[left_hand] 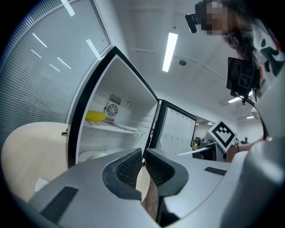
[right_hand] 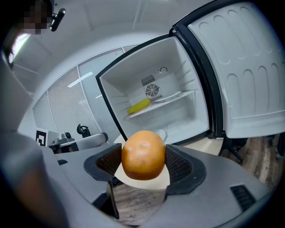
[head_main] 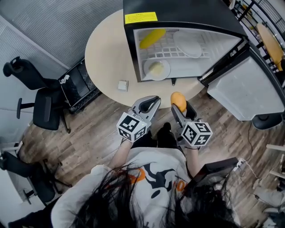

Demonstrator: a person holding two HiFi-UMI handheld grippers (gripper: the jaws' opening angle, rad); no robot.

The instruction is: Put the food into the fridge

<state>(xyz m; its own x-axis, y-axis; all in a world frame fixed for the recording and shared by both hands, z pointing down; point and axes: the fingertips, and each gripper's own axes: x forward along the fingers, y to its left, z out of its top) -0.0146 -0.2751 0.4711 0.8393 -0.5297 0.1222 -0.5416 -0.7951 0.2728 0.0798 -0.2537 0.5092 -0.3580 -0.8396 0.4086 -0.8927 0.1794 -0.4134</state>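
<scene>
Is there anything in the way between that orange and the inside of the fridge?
Nothing visible. The fridge stands wide open, and the orange held in the right gripper faces its inside. A yellow item lies on the shelf and a plate below, with bare floor beside the plate.

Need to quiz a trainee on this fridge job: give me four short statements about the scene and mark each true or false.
1. The right tongs hold an orange. True.
2. The left tongs grip a plate. False: they are shut on nothing.
3. The fridge has its door closed. False: the door stands open.
4. A yellow food item lies on the fridge's upper shelf. True.
</scene>
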